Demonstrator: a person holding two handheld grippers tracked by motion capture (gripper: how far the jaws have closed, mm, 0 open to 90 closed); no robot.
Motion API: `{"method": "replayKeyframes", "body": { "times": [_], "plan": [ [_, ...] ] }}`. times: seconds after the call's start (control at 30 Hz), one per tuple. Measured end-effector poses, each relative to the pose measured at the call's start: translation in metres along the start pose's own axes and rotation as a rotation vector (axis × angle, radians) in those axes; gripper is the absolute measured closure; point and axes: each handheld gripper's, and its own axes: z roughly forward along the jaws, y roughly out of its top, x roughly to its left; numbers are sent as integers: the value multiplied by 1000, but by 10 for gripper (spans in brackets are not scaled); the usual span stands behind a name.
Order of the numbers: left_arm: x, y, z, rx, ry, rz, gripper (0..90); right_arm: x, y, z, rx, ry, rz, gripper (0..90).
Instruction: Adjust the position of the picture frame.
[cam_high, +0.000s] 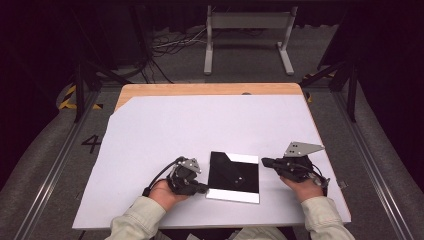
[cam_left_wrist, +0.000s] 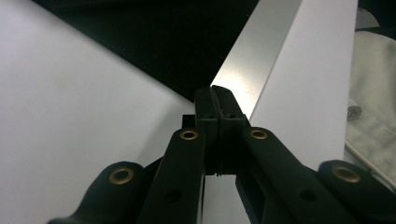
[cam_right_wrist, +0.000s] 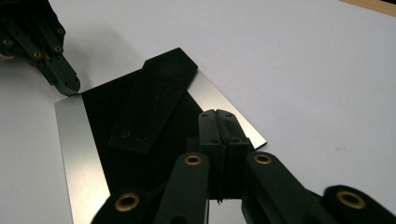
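Flat square plate (cam_high: 234, 176), silver metal with a black backing and a black strap-like stand lying across it (looks like a photo-frame back), lies face down on the white sheet (cam_high: 165, 135) covering the wooden table (cam_high: 200, 89), near the person's edge, between the two hands.

Left gripper (cam_high: 202, 188): jaws pressed together, nothing between them; tip sits at the plate's near-left corner, on the silver margin. The left gripper view shows the closed tip (cam_left_wrist: 218, 95) resting right at the bright metal strip (cam_left_wrist: 254, 65).

Right gripper (cam_high: 265, 162): jaws also together, empty; tip at the plate's right edge. In the right gripper view its closed tip (cam_right_wrist: 218, 122) lies over the black backing (cam_right_wrist: 140, 140), beside the stand (cam_right_wrist: 154, 98).

Judgement: step in hand is steadying or nudging the plate with closed tips, one at a corner, one at the opposite edge. No grip taken yet.

Next move likely calls for opening one pair of jaws and getting under the stand or a plate edge; plate lies flat on the sheet, so an edge must be tipped up first. The other tip should brace against sliding.
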Motion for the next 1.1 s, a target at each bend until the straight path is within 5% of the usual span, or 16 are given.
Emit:
{"method": "replayKeyframes", "body": {
  "times": [0.53,1.1],
  "plan": [
    [-4,13,13,7,-48,46,900,-1,-8,-12,-1,-16,19,889],
    [7,12,-6,-51,19,37,894,2,-6,-28,55,-21,-24,867]
  ]
}}
